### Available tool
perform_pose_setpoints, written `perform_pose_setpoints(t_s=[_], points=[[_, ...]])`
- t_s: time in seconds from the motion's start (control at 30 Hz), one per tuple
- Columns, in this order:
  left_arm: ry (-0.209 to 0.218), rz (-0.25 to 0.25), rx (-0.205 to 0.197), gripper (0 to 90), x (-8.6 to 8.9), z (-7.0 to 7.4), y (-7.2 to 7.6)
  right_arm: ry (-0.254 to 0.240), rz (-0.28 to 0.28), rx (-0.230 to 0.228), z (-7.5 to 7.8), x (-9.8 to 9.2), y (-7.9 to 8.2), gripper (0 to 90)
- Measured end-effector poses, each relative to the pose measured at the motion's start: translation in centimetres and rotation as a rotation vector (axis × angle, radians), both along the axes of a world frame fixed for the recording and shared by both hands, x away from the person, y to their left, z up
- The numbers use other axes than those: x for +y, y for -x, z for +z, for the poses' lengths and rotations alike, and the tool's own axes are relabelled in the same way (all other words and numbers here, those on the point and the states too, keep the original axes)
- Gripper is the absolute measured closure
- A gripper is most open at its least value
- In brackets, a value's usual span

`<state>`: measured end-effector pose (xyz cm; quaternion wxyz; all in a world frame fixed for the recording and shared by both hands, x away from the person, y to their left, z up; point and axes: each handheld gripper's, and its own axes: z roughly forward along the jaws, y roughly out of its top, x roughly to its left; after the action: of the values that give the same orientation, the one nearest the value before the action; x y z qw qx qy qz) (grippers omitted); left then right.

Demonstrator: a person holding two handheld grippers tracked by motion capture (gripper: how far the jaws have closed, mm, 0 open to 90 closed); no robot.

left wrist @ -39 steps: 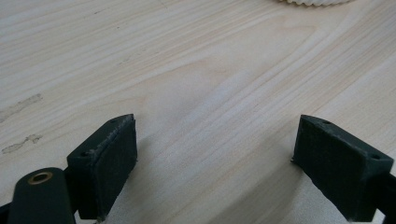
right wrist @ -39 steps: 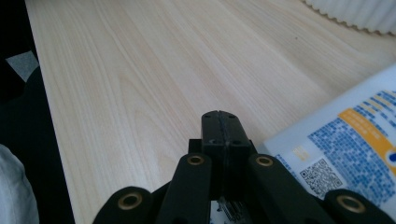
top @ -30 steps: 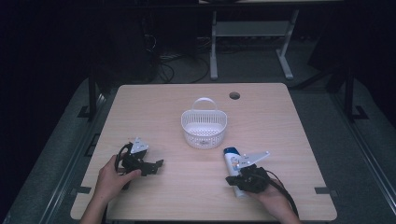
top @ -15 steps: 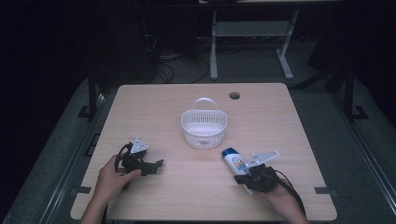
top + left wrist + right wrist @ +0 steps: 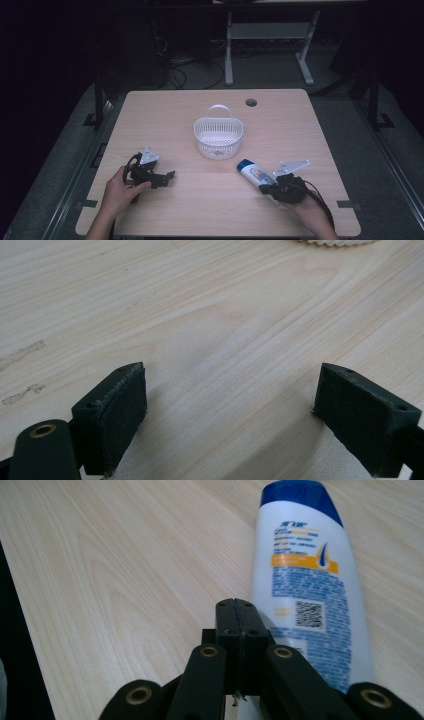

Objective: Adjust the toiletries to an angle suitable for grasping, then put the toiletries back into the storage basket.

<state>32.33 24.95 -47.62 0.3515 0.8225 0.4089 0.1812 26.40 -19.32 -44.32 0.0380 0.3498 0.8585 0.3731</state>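
A white shampoo bottle (image 5: 254,173) with a blue cap lies flat on the wooden table, right of centre near the front. My right gripper (image 5: 263,189) rests at the bottle's near end, its jaws pressed together with nothing between them. In the right gripper view the bottle (image 5: 305,575) lies just to the right of the shut gripper (image 5: 242,607). My left gripper (image 5: 167,176) lies low on the table at the front left, held by a hand. Its jaws stand wide open over bare wood in the left gripper view (image 5: 232,375).
A white slotted basket (image 5: 218,145) with a handle stands at the table's middle, and its rim (image 5: 332,242) shows at the top edge of the left gripper view. A cable hole (image 5: 251,102) sits at the back. The table's front edge (image 5: 215,234) is near both hands.
My right hand has shifted to the right along the front of the table, and the bottle now lies more slanted. The left hand has kept still.
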Motion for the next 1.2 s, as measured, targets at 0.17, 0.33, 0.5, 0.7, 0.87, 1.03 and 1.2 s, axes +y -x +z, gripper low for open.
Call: perform_pose_setpoints(t_s=[0.17,0.33,0.5,0.7,0.87,1.03,1.2], points=[[-0.001,-0.001,0.000,13.0,0.0,0.0,0.0,-0.053,0.000,-0.006,0.5,-0.3,-0.1,77.4],[-0.001,-0.001,0.000,13.0,0.0,0.0,0.0,-0.084,-0.036,-0.012,1.0,-0.6,-0.4,64.0],[0.000,0.000,0.000,13.0,0.0,0.0,0.0,-0.080,-0.082,-0.024,1.5,-0.9,-0.6,51.2],[-0.003,-0.002,0.001,13.0,0.0,0.0,0.0,-0.066,-0.116,-0.020,1.7,-1.1,-1.2,42.8],[-0.001,-0.001,0.001,13.0,0.0,0.0,0.0,-0.055,-0.123,-0.017,2.0,-1.0,-1.6,38.8],[-0.001,-0.001,0.001,13.0,0.0,0.0,0.0,-0.033,-0.125,-0.020,2.7,-0.5,-2.8,30.5],[-0.001,-0.001,0.001,13.0,0.0,0.0,0.0,-0.017,-0.123,-0.017,2.9,0.1,-3.5,27.6]])
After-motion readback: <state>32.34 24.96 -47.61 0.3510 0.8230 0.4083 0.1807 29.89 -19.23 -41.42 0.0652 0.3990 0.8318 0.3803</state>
